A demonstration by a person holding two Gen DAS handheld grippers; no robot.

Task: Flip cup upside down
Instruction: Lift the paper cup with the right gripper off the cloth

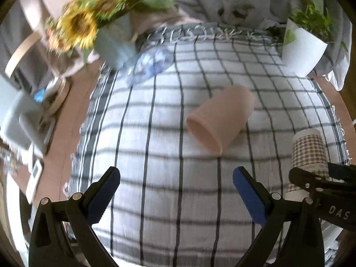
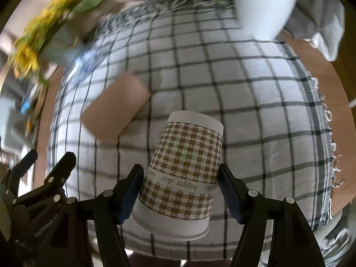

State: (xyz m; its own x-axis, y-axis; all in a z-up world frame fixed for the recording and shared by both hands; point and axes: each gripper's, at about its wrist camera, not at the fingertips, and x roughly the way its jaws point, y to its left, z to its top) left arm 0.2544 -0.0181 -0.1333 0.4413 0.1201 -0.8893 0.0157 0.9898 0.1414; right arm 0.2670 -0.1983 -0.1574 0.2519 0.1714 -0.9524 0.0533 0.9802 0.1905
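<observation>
Checked cloth [image 2: 244,89] under tool-held cup [image 2: 184,166]

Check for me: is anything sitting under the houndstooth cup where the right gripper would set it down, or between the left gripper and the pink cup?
Nothing visible. The houndstooth cup sits between the right gripper's fingers, rim down, over bare checked cloth. The pink cup lies on its side ahead of the open left gripper, only cloth between.

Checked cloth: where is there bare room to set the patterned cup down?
The checked cloth lies bare between the patterned cup, white planter and right fringe. Also bare before the left claw. Crowded far left: pink cup, sunflower vase.
</observation>
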